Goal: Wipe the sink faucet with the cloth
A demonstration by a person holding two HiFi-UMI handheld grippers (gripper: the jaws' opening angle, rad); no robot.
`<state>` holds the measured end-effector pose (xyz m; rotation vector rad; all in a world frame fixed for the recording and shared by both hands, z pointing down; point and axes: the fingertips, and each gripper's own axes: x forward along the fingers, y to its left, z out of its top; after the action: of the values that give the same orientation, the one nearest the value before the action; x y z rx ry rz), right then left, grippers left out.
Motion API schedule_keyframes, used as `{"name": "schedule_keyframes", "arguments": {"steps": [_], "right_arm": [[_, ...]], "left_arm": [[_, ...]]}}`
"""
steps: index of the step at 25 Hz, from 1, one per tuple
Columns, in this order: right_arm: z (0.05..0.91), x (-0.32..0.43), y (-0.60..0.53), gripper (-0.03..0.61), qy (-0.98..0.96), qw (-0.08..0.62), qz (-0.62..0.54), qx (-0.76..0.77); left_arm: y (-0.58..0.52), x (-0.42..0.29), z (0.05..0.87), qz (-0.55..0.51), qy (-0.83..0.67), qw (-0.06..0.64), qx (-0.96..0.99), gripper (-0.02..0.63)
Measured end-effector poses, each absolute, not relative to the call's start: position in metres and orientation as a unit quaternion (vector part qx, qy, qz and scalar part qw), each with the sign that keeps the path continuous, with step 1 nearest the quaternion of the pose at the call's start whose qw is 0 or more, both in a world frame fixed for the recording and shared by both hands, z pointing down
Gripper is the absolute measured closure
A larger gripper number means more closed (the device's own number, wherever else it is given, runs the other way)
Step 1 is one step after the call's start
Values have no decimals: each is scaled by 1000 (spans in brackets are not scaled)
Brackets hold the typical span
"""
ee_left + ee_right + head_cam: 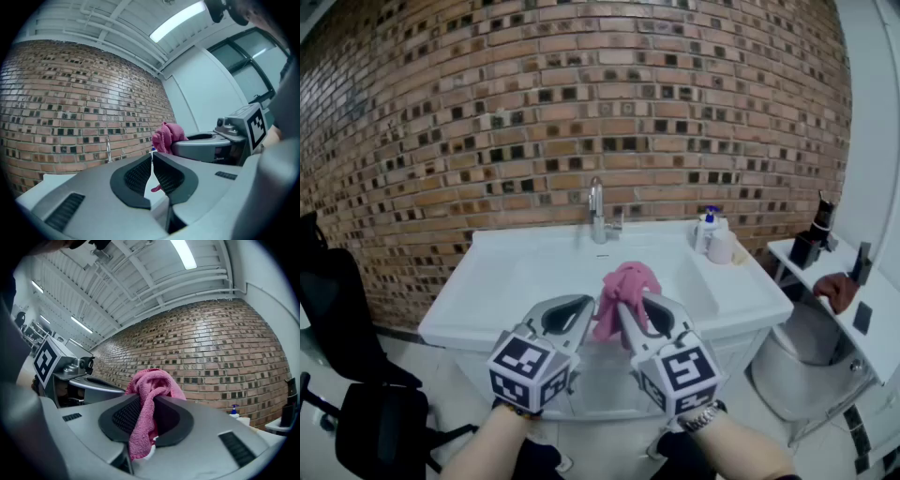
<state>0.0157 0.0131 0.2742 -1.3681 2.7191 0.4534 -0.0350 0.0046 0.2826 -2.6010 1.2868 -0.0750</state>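
My right gripper (625,302) is shut on a pink cloth (623,292), which bunches above the jaw tips and hangs down between the pads (146,418). My left gripper (586,309) is beside it on the left, shut and empty, its jaws meeting at the tips (152,156). Both are held in front of the white sink (516,272), short of its front edge. The chrome faucet (597,212) stands upright at the back of the basin, against the brick wall, well beyond both grippers. From the left gripper view the cloth (166,137) shows to the right, on the other gripper.
A soap pump bottle (709,228) and a white roll (722,247) sit on the sink's right rear corner. A white side shelf (834,281) with dark bottles stands to the right, a grey bin (802,370) below it. A black chair (356,375) is at left.
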Motion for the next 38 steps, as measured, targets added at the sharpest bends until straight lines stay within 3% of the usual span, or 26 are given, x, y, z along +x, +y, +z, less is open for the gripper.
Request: {"name": "schedule_keyframes", "arguments": {"steps": [38], "right_arm": [[212,-25,-243,495,873,21,164,-459]], "left_arm": [[-241,-74,242,-44,451,131,-882,592]]}}
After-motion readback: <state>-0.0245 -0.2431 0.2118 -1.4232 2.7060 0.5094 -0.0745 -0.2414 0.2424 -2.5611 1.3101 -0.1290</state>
